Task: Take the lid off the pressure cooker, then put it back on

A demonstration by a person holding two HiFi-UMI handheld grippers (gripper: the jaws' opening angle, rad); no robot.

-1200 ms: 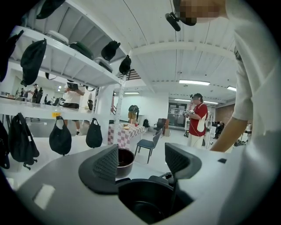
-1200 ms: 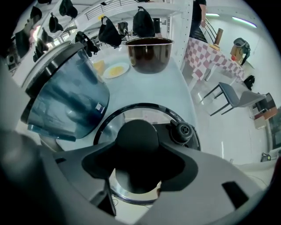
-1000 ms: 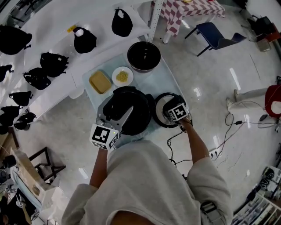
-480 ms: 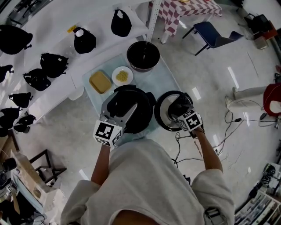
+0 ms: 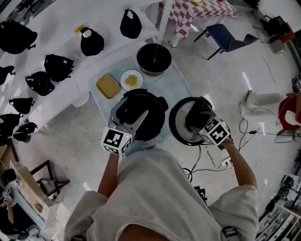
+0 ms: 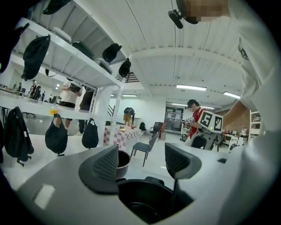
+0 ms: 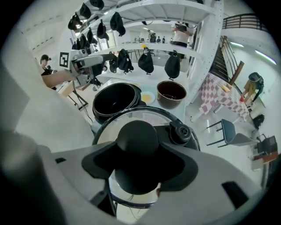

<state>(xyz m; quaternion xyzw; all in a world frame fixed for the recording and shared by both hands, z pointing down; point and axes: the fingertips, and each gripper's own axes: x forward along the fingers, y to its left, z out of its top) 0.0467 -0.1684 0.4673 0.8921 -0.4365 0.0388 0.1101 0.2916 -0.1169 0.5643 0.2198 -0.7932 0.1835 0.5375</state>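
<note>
Right gripper is clamped on the black knob of the round glass pressure-cooker lid, held just right of the open black pressure cooker. Left gripper hovers over its rim, jaws apart, empty.

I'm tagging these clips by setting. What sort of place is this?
Probably an indoor lab or staged recording hall, not a home kitchen: white shelving hung with black bags, loose cables on the glossy floor, and a red-and-white checked table beside a blue chair.
</note>
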